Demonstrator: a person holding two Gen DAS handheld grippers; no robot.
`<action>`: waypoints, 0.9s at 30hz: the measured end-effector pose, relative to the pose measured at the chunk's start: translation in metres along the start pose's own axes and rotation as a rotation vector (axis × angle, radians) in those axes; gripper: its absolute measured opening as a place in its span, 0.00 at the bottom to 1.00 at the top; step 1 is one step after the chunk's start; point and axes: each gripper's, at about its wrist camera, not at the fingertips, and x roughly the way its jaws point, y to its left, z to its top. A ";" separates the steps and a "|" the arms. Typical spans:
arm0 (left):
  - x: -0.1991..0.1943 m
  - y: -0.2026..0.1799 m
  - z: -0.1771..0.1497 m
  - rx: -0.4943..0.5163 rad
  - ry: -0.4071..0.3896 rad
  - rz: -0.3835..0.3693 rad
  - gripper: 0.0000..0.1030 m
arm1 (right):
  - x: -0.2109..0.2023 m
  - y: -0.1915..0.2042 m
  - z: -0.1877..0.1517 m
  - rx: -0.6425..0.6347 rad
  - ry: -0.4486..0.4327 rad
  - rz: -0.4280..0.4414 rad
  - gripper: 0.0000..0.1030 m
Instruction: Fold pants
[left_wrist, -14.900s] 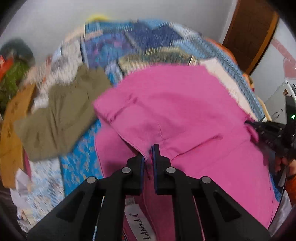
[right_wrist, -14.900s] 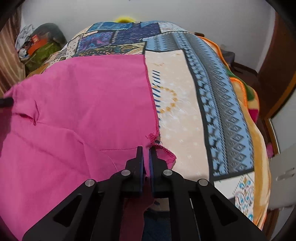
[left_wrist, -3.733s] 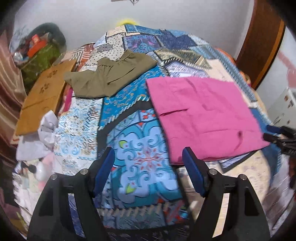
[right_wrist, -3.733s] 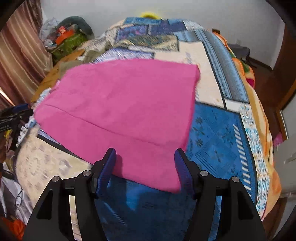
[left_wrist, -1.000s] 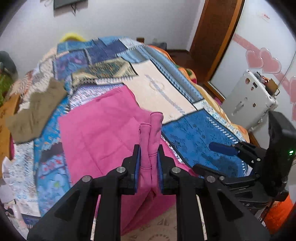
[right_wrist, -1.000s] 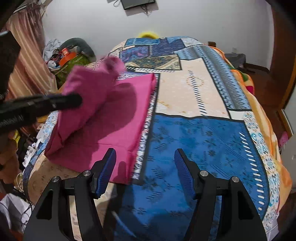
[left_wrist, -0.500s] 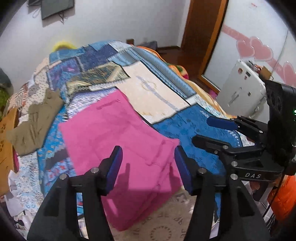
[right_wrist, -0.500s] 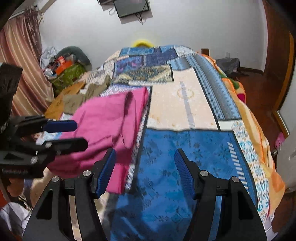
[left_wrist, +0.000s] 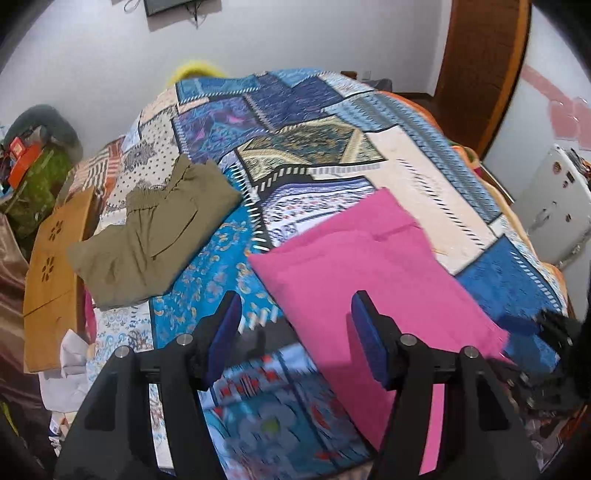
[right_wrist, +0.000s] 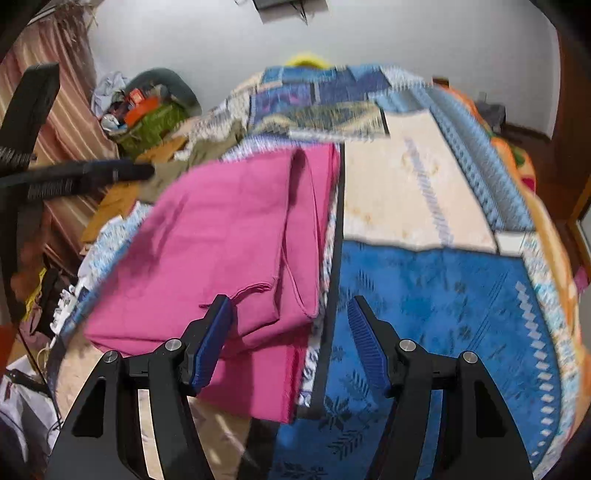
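Note:
The pink pants (left_wrist: 373, 280) lie folded into a flat rectangle on the patchwork bedspread (left_wrist: 295, 122). They also show in the right wrist view (right_wrist: 229, 236), with a folded layer on top. My left gripper (left_wrist: 295, 332) is open and empty, above the bed just left of the pants' near edge. My right gripper (right_wrist: 291, 339) is open and empty, over the pants' near right corner. The right gripper shows blurred at the right edge of the left wrist view (left_wrist: 554, 347). The left gripper shows as a dark blur at the left of the right wrist view (right_wrist: 92, 173).
Folded olive-green pants (left_wrist: 155, 229) lie on the bed's far left. A wooden board (left_wrist: 51, 266) leans off the left side. A green bag of clutter (right_wrist: 147, 114) stands by the wall. A white appliance (left_wrist: 554, 214) and a wooden door (left_wrist: 484, 66) are at the right.
Both grippers stay open and empty. The left one has swung left and back, so the olive pants are now in view. The pink pants lie flat where they were dropped.

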 end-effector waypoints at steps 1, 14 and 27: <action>0.007 0.002 0.003 0.004 0.006 -0.006 0.61 | 0.002 -0.002 -0.004 0.013 0.006 0.012 0.59; 0.101 0.009 0.018 0.059 0.075 0.057 0.89 | -0.010 -0.008 -0.003 0.036 -0.019 0.004 0.60; 0.049 0.046 -0.039 -0.058 0.095 0.201 0.89 | -0.040 -0.012 0.010 0.042 -0.087 -0.039 0.60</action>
